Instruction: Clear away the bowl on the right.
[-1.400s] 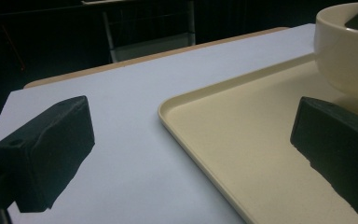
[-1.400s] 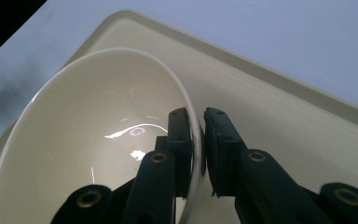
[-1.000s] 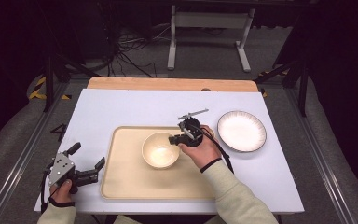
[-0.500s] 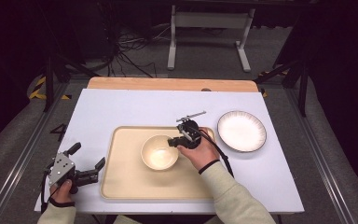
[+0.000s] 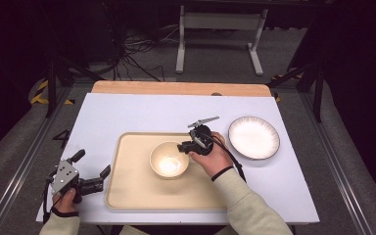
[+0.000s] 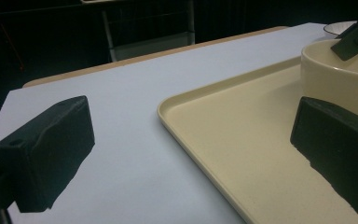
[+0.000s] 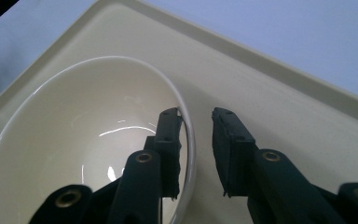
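Bowl [image 5: 169, 159] sits mid-tray [image 5: 127, 191], toward its far edge. Right gripper [image 7: 196, 140] straddles the bowl's right rim; its jaws have just been opening, the outer pad clear of the rim. Left gripper [image 5: 92, 171], jaws spread wide and empty, near the table's [image 5: 142, 110] near left corner.

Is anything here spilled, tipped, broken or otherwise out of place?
Nothing stands out. The bowl sits upright and empty on the tray, the plate lies flat on the table, and nothing looks spilled or chipped.
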Tool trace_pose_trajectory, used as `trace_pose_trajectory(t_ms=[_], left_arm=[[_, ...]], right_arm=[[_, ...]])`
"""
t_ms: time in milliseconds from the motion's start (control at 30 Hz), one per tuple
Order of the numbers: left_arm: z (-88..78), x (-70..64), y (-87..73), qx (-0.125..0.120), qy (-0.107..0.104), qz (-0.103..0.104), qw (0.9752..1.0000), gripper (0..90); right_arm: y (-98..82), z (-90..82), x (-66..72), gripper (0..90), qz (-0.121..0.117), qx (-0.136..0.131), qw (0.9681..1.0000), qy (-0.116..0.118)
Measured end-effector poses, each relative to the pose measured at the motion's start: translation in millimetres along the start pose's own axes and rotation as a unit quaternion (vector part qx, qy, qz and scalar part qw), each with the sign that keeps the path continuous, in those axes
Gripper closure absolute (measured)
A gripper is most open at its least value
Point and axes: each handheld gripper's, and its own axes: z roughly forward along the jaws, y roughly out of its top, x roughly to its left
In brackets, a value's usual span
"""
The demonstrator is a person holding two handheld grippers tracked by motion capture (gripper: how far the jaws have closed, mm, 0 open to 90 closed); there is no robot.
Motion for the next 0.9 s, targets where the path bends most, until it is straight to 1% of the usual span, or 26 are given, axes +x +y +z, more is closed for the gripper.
trace_pose_trajectory(t_ms=[133, 333, 367, 400, 500, 533, 600, 733, 900], left_arm=[[0.1, 0.3, -0.1, 0.000, 0.000, 0.001, 1.0000, 0.2], [0.1, 0.2, 0.0, 0.001, 0.000, 0.001, 1.0000, 0.2], [0.1, 0.2, 0.0, 0.001, 0.000, 0.000, 1.0000, 0.2], [0.1, 0.2, 0.0, 0.001, 0.000, 0.000, 1.0000, 0.2], [0.3, 0.2, 0.1, 0.000, 0.001, -0.001, 1.0000, 0.2], [0.3, 0.1, 0.0, 0.001, 0.001, -0.002, 1.0000, 0.2], [0.3, 0.3, -0.1, 0.002, 0.000, 0.001, 1.0000, 0.2], [0.3, 0.1, -0.1, 0.000, 0.001, -0.002, 1.0000, 0.2], [1.2, -0.1, -0.1, -0.002, 0.002, -0.002, 1.0000, 0.2]], right_arm=[[0.4, -5.5, 1.3, 68.5, -0.013, -0.014, 0.9998, -0.005], [1.4, -19.9, 6.4, 63.1, -0.040, -0.049, 0.9980, -0.009], [1.4, -22.5, 7.1, 62.3, -0.043, -0.055, 0.9975, -0.009], [1.4, -22.5, 7.1, 62.3, -0.043, -0.055, 0.9975, -0.009], [0.5, -33.2, 8.4, 60.1, -0.051, -0.076, 0.9957, -0.005], [0.5, -33.2, 8.4, 60.1, -0.051, -0.076, 0.9957, -0.005], [-0.1, -37.9, 8.8, 59.6, -0.058, -0.086, 0.9946, -0.005], [-2.0, -47.6, 9.7, 59.2, -0.065, -0.104, 0.9925, -0.001], [-6.1, -60.0, 9.4, 56.5, -0.082, -0.133, 0.9878, -0.001]])
